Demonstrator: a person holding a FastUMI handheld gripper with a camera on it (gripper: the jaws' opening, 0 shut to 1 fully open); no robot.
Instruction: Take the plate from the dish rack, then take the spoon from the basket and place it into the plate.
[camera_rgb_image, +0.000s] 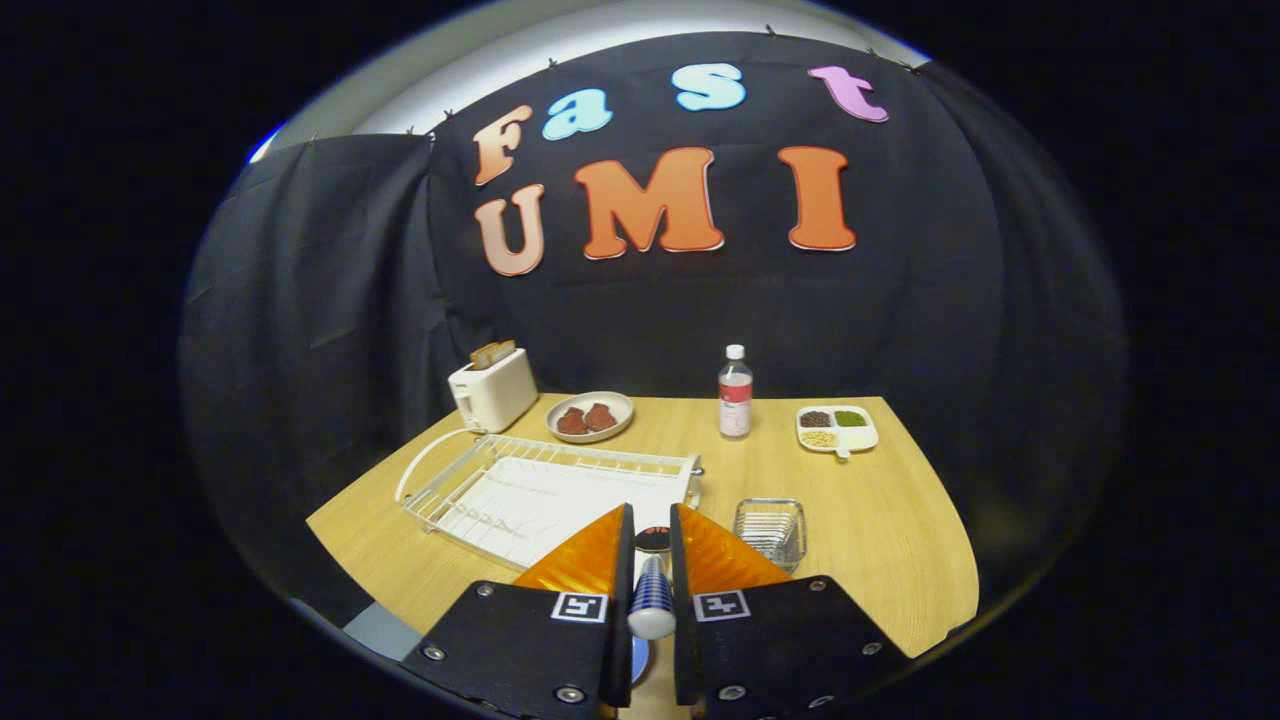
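- Gripper view, nearest first: gripper (651, 530) w/ two orange fingers (585, 555) nearly together, clamped on the spoon (651, 598), one finger each side of it.
- Spoon handle is blue-and-white striped w/ a rounded white end pointing back toward the camera; it runs fwd along the narrow gap. A dark rounded bit shows at the fingertips, prob. the spoon's bowl, can't tell for sure.
- Black finger mounts carry square black-and-white marker tags, one per side.
- Below the spoon, between the mounts, a sliver of blue plate (640, 658) shows; most of it is hidden by the gripper, so can't tell exactly how it lies on the table.
- Wooden table (880, 530) under everything, light-coloured top.
- Just ahead-right of the fingers: small wire basket (770, 528), looks to hold nothing.
- Ahead-left of the fingers: white dish rack (530, 490) on its white drain tray, slots bare, w/ a looped handle at its far-left end.
- Beyond the rack, far-left: white toaster (492, 390) w/ bread slices poking out the top.
- Just beside the toaster, to its right: shallow bowl (590, 416) w/ two reddish-brown pieces in it.
- Mid-back of table: clear bottle (735, 392), white cap, pink label, standing upright.
- Far right-back, well apart from the bottle: white divided dish (837, 429) w/ dark, green and pale fillings in separate compartments.
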